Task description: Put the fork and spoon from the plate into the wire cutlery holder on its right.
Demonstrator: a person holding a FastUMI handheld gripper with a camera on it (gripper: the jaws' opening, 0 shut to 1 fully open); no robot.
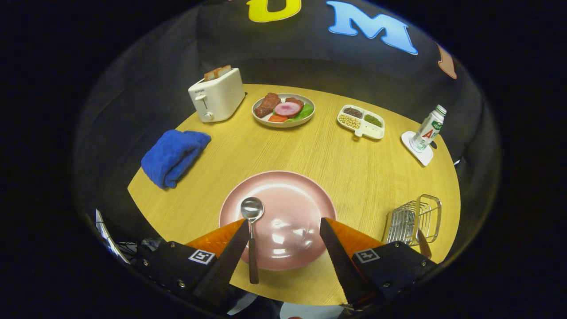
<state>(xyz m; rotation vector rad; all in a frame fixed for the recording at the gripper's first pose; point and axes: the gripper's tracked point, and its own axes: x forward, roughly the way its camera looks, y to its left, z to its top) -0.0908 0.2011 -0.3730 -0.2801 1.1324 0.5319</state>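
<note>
A pink plate lies on the round wooden table just ahead of my fingers. A spoon with a steel bowl and a dark brown handle rests on the plate's left side, its handle reaching over the near rim beside my left finger. The wire cutlery holder stands to the right of the plate, near the table's edge; a brown-handled utensil, likely the fork, leans in it. My gripper hovers open above the plate's near half, with nothing between the fingers.
Farther back stand a white toaster with toast, a plate of food, a divided tray of beans and a bottle on a white coaster. A folded blue towel lies left of the plate.
</note>
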